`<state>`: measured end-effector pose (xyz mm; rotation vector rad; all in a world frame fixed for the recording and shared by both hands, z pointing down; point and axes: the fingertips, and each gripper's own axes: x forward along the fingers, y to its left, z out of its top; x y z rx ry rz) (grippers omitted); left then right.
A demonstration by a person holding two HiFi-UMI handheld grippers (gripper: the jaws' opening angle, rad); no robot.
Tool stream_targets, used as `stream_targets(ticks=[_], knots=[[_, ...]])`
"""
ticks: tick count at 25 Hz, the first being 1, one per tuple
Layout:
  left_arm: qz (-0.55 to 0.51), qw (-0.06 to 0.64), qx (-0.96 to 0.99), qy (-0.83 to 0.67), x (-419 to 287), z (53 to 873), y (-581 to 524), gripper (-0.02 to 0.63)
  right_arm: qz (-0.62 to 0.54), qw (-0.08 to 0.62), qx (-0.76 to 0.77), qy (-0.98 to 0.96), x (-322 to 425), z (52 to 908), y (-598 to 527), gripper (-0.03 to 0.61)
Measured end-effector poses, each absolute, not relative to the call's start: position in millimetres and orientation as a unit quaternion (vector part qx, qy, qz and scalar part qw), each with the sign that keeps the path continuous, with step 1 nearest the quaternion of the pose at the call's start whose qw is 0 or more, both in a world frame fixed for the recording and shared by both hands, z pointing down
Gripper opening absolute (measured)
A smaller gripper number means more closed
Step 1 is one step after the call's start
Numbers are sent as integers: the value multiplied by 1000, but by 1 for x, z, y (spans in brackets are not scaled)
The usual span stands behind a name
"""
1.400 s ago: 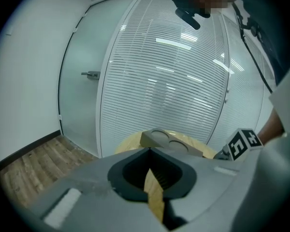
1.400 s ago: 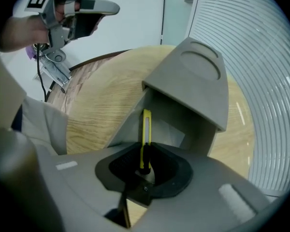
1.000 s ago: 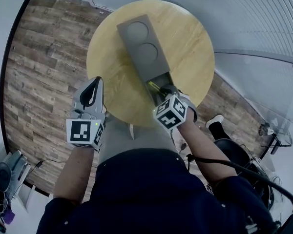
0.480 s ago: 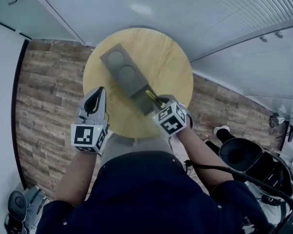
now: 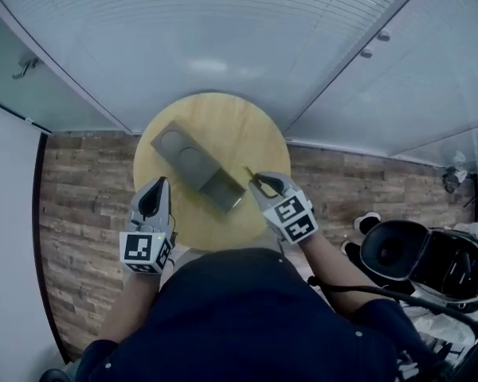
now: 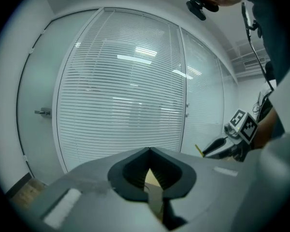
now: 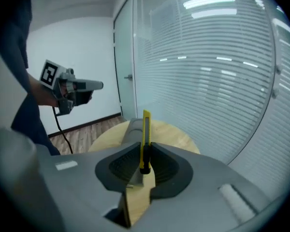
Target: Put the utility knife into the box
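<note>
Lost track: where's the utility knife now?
Head view, right side: utility knife clamped in the right gripper, just right of the gray box, over the table.

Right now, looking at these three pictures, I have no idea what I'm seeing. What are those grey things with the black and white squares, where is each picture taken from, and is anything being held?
There is no robot here. A person holds a hand tool with two jaws in each hand, and the patterned cubes are part of those tools. The top-down picture comes from a camera on the person's head. The other two come from cameras riding on each tool, looking along its jaws. On the round wooden table lies a long grey box. The right gripper is closed on a yellow utility knife, held clear of the box. The left gripper is shut with nothing in it.
</note>
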<state>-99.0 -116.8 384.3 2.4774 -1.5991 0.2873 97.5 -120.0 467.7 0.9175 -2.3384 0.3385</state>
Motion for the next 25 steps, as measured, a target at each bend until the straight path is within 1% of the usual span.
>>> stream_targets(ticks=[5, 7, 15, 18, 25], knots=[[89, 77, 841, -528, -92, 360, -113, 3, 66, 185, 389, -900, 126, 405, -110, 74], [85, 71, 842, -528, -87, 355, -116, 3, 50, 150, 403, -902, 137, 388, -107, 74], [70, 34, 847, -526, -79, 333, -116, 3, 15, 114, 438, -892, 150, 364, -106, 74], [68, 33, 840, -537, -87, 332, -111, 3, 8, 119, 439, -891, 151, 363, -106, 74], [71, 33, 822, -564, -103, 338, -101, 3, 18, 108, 445, -889, 154, 366, -113, 74]])
